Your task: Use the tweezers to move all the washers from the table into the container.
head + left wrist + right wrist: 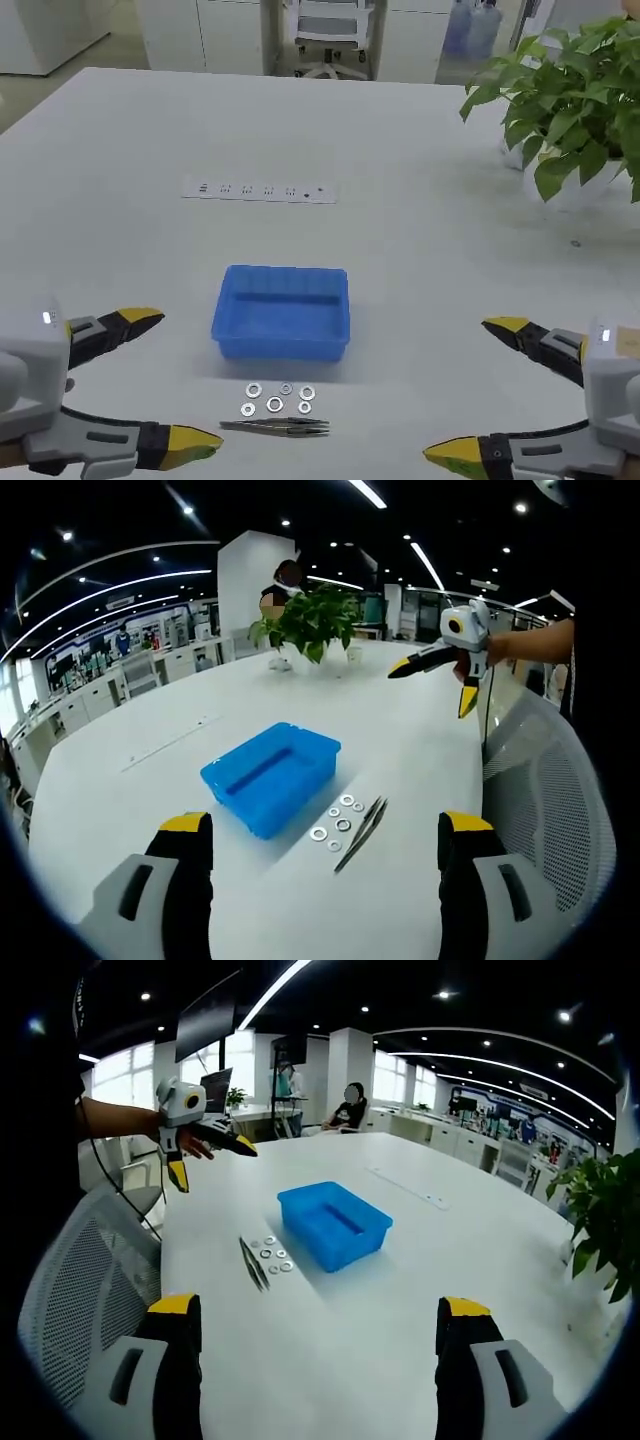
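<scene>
The washers (pixel 277 397) lie in a loose cluster on the table (pixel 420 250), just at six o'clock of the blue container (pixel 283 312), so the carry looks short. The tweezers (pixel 275 426) lie flat at six o'clock of the washers, untouched. My left gripper (pixel 178 379) hangs at nine o'clock of them, my right gripper (pixel 468 390) at three. Both have their jaws spread wide and hold nothing. I judge they are placed to take the tweezers first.

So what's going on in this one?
A person holds the left gripper and right gripper open over the near edge of the table, gripping nothing. The tweezers lie untouched beside a cluster of washers, on the person's side of the empty blue container. No washer is in it yet.
</scene>
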### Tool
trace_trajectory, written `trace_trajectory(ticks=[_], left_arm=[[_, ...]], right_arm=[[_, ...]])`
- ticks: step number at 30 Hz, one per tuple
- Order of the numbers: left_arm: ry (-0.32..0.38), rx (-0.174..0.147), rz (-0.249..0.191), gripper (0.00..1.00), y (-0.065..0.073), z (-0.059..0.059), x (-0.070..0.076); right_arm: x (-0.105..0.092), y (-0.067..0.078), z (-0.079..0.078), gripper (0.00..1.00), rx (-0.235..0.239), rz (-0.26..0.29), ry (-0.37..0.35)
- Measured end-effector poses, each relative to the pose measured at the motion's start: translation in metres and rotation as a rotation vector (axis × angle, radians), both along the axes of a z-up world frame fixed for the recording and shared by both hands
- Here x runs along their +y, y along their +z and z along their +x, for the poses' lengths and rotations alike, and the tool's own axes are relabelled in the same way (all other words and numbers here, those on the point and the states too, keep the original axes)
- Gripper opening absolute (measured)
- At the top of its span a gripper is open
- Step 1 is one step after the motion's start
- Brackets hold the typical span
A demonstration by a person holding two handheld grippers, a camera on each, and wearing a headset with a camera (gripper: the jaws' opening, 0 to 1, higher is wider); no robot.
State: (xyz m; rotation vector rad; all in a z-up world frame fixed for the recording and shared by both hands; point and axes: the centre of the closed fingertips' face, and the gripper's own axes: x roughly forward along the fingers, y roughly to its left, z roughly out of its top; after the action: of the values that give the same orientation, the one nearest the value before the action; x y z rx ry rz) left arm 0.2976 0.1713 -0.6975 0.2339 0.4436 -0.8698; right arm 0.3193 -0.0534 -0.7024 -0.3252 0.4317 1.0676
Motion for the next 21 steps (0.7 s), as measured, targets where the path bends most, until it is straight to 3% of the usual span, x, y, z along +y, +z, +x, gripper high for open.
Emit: trace_trajectory(ticks=[21], left_arm=[[0.008, -0.002, -0.004, 0.99, 0.0009, 0.0025, -0.0004]], right_arm=[[0.0008, -0.0002, 0.0007, 0.99, 0.001, 0.003, 0.004]])
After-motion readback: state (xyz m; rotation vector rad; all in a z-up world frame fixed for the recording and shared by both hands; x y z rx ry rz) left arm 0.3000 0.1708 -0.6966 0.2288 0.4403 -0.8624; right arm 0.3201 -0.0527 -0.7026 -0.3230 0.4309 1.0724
